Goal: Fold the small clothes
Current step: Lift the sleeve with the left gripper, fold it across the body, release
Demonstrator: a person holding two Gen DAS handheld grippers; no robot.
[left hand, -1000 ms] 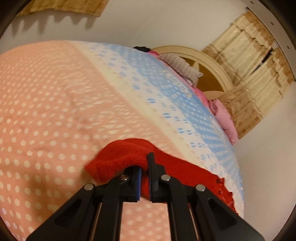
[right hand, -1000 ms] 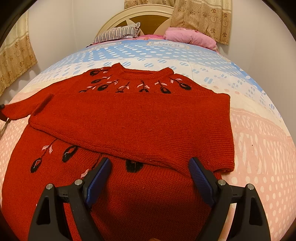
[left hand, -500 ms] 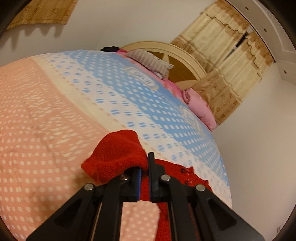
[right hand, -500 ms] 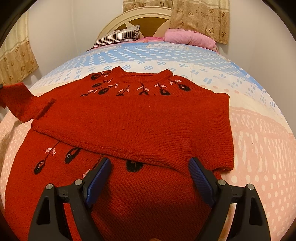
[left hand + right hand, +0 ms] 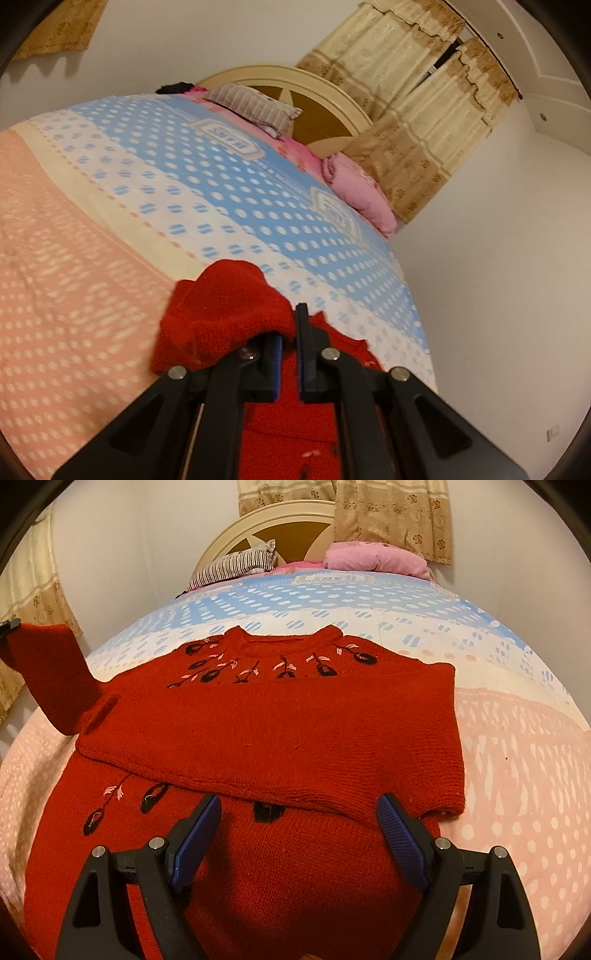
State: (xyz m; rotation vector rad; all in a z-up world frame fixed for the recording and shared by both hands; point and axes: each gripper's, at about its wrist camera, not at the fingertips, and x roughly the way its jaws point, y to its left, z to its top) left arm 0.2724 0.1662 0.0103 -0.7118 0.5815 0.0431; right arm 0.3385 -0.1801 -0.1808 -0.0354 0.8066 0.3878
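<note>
A red knitted sweater [image 5: 280,723] with black and pink embroidery lies on the bed, one sleeve folded across its chest. My left gripper [image 5: 289,328] is shut on the cuff of the other sleeve [image 5: 221,314], which bunches over its left finger. In the right wrist view that sleeve [image 5: 55,675] stands lifted off the bed at the far left, with the left gripper's tip just showing at the frame edge. My right gripper [image 5: 299,830] hovers open over the sweater's lower part, nothing between its blue pads [image 5: 197,834].
The bed has a dotted cover [image 5: 517,757], pink near me and blue and white farther off. A striped pillow [image 5: 236,563] and a pink bundle [image 5: 373,557] lie by the cream headboard [image 5: 280,520]. Curtains [image 5: 410,122] hang behind, walls close on both sides.
The left gripper has raised the sleeve off the bed and carried it toward the sweater's body. The right gripper has stayed where it was, still open.
</note>
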